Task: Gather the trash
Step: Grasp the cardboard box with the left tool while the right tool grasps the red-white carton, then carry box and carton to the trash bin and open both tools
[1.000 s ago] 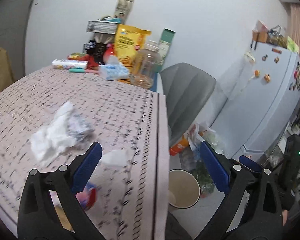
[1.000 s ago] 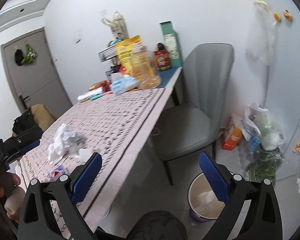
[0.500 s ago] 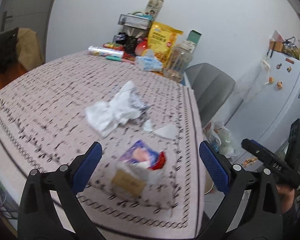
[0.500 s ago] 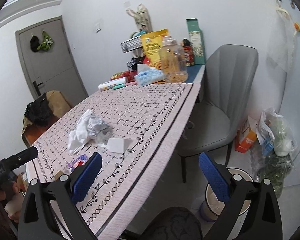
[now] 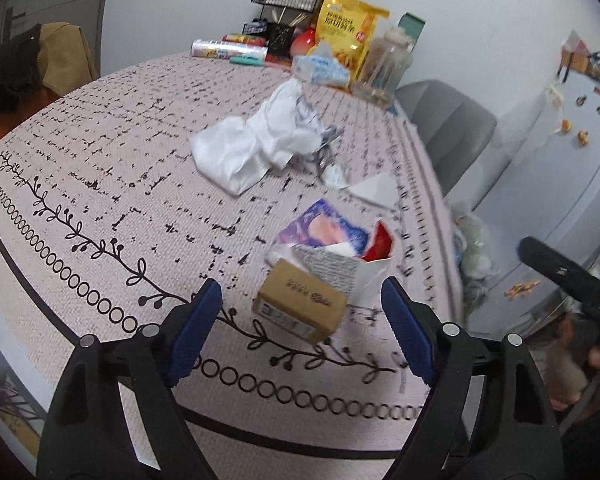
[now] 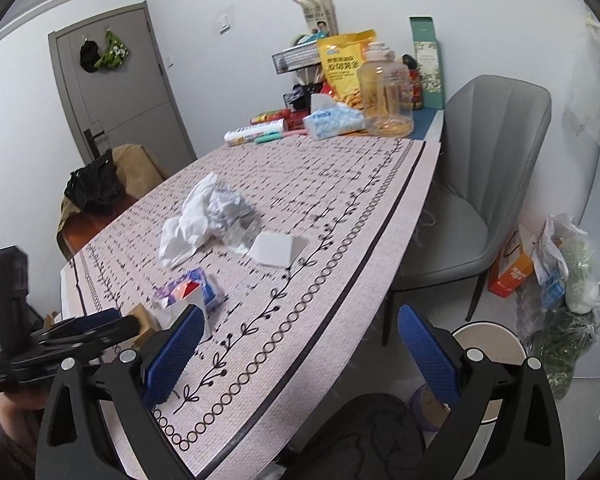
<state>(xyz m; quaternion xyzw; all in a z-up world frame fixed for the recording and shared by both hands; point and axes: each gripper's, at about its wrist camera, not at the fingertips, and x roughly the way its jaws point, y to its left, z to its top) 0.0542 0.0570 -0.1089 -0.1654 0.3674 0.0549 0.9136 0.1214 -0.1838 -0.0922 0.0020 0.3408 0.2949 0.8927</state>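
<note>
While the left tool (image 5: 302, 312) has just been narrowing its still-wide jaws with nothing pressed between them, the best approach is to settle lower so both pads straddle the small brown box (image 5: 300, 307) squarely before closing. That box lies near the counter (image 5: 100, 184) edge, touching a torn wrapper (image 5: 332, 240) at its one o'clock; crumpled white paper (image 5: 256, 144) sits toward eleven. At right, the right tool (image 6: 300, 344) hangs wide and empty, a bin (image 6: 490, 338) at its three o'clock.
</note>
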